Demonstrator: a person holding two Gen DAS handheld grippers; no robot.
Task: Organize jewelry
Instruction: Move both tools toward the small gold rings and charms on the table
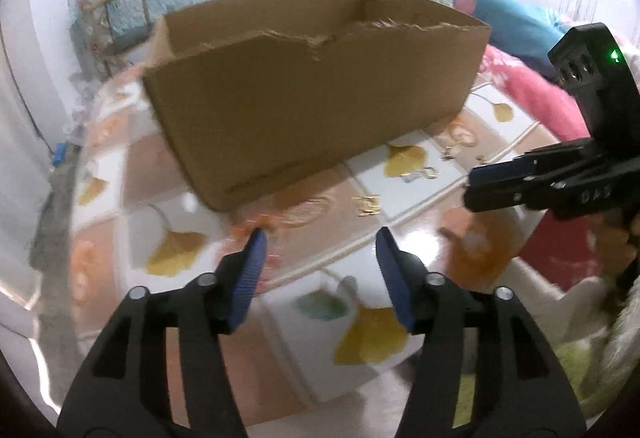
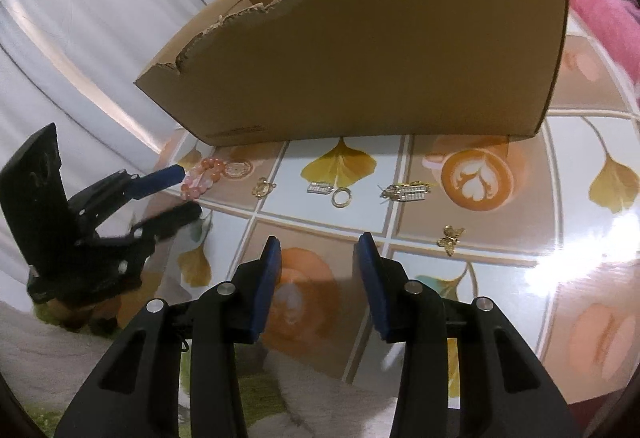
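Note:
A pink and orange bead bracelet (image 2: 202,175) lies on the patterned table (image 2: 320,213), close to the box's left corner. My left gripper (image 2: 186,189) stands open with its fingertips either side of the bracelet's near end; I cannot tell whether they touch it. In the left wrist view, this gripper (image 1: 322,238) shows wide jaws and an orange blur by its left fingertip. A gold ring (image 2: 342,196), a silver bar charm (image 2: 320,188), a small gold pendant (image 2: 262,187), a gold cluster (image 2: 404,191) and a gold butterfly (image 2: 450,238) lie in front of my right gripper (image 2: 320,242), which is open and holds nothing.
A big open cardboard box (image 2: 380,57) with a torn front rim stands on the table behind the jewelry. Pink cloth (image 1: 532,93) and a blue plush toy (image 1: 512,13) lie to the right. A wooden chair (image 1: 116,21) stands beyond the table's far left edge.

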